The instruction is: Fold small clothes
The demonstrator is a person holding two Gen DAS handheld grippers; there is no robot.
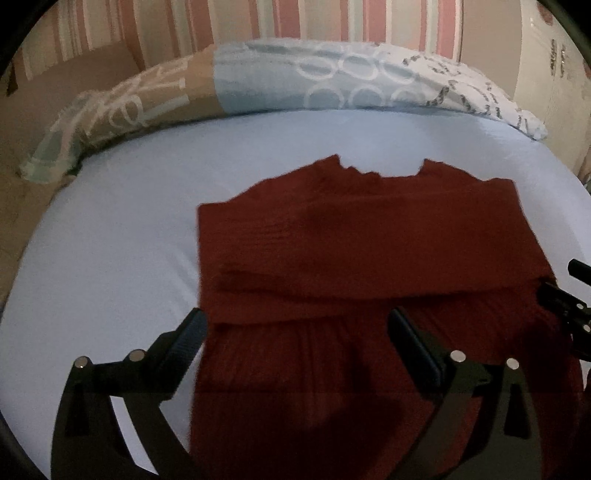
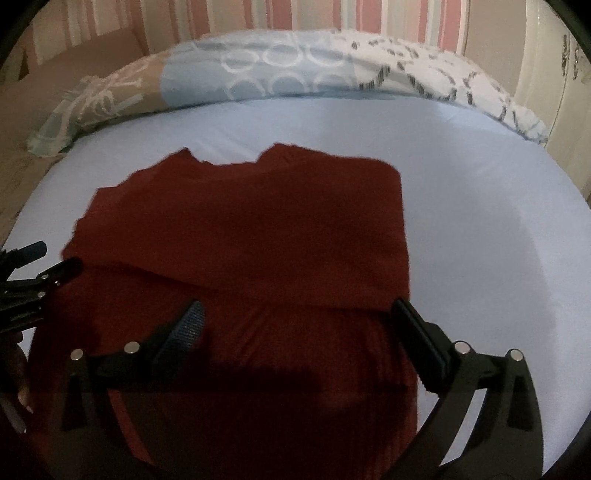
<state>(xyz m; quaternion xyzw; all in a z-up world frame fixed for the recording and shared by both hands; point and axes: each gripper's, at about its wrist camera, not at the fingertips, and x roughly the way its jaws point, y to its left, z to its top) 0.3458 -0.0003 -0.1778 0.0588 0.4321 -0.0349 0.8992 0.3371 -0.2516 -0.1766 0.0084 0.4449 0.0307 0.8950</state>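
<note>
Dark red crinkled-fabric garment (image 1: 351, 236) lies flat on the pale blue bed sheet (image 1: 110, 240), centre of both frames. Far edge shows a notched neckline, towards the upper middle. One fold looks made: a doubled upper layer lies across the far part, its near edge a straight crosswise line in the lower middle of each frame. Below that line, gathered fabric runs towards the camera and out of the bottom of the frame, single-layered as far as can be told.

Judgement: partly folded. The near section is yet to be brought up, and possibly a further fold after that to make a compact bundle. Edges of the doubled layer sit fairly square; left corner slightly ragged in the right wrist view.

Left hand-held gripper (image 1: 295, 332): jaws spread wide, nothing between the pads but the cloth lying beneath; no grip. Right hand-held gripper (image 2: 295, 325): likewise wide apart, empty, poised over the fold line. Each shows at the other's frame edge, so the two are side by side.

Beyond: patterned bolster-like pillow (image 1: 258, 85), tan, blue and white print, along the far edge of the bed; striped pink and cream wall (image 1: 295, 22) at top.
</note>
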